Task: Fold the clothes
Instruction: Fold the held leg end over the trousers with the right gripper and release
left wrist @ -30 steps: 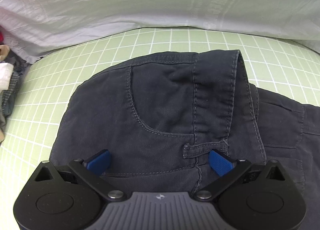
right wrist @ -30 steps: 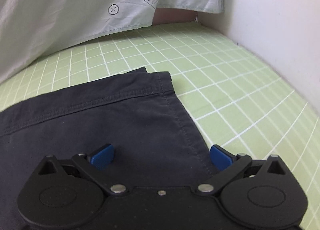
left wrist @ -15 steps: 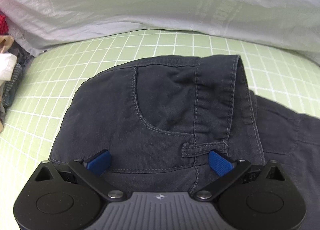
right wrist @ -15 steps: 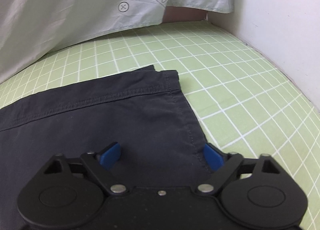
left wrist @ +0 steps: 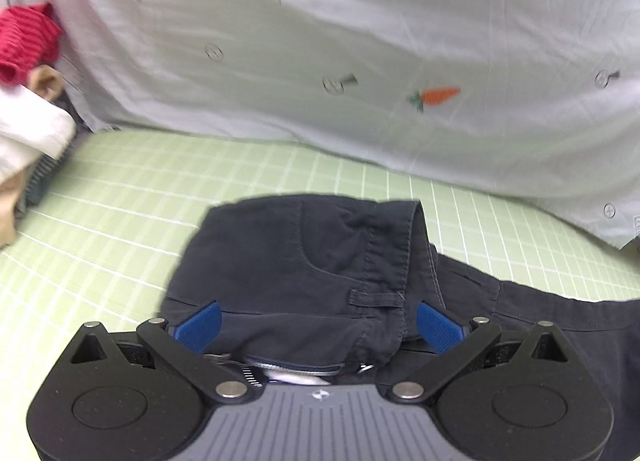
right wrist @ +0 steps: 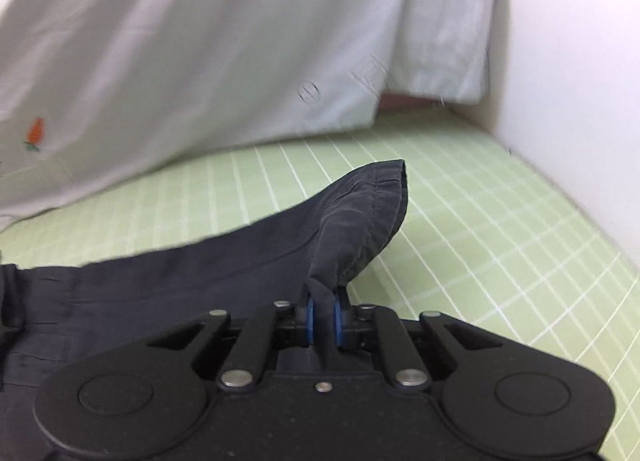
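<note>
On the green checked bed sheet (left wrist: 120,201), dark navy trousers (left wrist: 304,261) lie spread, waistband end under the left hand-held gripper (left wrist: 318,325) and a leg reaching toward the right hand-held gripper (right wrist: 323,319). The left one's blue pads (left wrist: 198,325) stand wide apart either side of the waistband, gripping nothing. The right one's jaws have just been closing and now pinch the hem corner (right wrist: 360,217), which rises clear of the sheet. A white carrot-print cover (left wrist: 360,41) hangs behind.
</note>
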`<state>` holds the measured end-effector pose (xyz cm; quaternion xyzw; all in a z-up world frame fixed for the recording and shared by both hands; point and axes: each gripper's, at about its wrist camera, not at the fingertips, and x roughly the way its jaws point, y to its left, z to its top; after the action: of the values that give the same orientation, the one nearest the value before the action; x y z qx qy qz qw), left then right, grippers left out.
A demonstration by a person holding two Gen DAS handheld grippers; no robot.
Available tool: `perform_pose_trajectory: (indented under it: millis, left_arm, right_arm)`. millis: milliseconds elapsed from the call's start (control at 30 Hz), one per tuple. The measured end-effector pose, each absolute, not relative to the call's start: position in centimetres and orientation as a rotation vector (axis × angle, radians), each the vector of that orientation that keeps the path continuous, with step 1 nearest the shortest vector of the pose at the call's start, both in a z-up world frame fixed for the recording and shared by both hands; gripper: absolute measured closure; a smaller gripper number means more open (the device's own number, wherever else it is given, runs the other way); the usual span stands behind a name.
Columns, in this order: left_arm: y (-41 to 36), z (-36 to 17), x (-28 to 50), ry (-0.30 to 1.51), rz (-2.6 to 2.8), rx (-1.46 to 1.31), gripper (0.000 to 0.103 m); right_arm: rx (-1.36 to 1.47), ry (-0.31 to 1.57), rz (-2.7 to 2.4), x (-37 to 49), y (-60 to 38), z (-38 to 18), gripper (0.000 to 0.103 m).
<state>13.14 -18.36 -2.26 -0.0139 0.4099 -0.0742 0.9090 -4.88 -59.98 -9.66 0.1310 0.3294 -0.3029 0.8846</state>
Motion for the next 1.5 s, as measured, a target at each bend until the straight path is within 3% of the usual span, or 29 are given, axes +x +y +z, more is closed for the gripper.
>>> perform_pose_trajectory:
  millis: [233,433,633,800,1000,1133,1400,1500]
  left_arm:
    - [-15.9,-1.2,13.1,0.839,-0.149,0.007,0.001]
    - [-14.5,-2.2,14.4,0.860,-0.163,0.054,0.001]
    - [-13.5,-4.9,16.3,0.907,-0.221,0.093,0.001]
    - [-13.0,-7.7,18.9,0.968,-0.234,0.135,0.001]
    - [-12.2,-9.5,18.9,1.017,-0.217,0.074,0.001]
    - [-12.1,-8.6,18.2,0.991,-0.204,0.085,0.001]
    - [-11.8,-7.4,16.5,0.971,-0.190,0.081,0.001]
    - [-12.0,-7.1,16.1,0.961,-0.210,0.098,0.001]
  right_arm:
    - [0.253,0.595,-0.544,-2.3,-54.0,-5.1,0.093]
    - [0.230,0.582,-0.461,1.7,-47.8,-4.6,0.093]
    - [0.259,0.671,-0.363,6.9,-41.8,-8.9,0.092]
    - [0.260,0.853,-0.327,10.4,-37.9,-15.7,0.089]
    - [0.145,0.891,-0.301,11.0,-36.7,-15.6,0.088]
    - [0.187,0.913,-0.279,10.8,-37.0,-14.3,0.069]
    - [0.276,0.698,-0.421,5.4,-40.1,-9.1,0.031]
    - [0.291,0.724,-0.548,4.1,-42.0,-9.7,0.030]
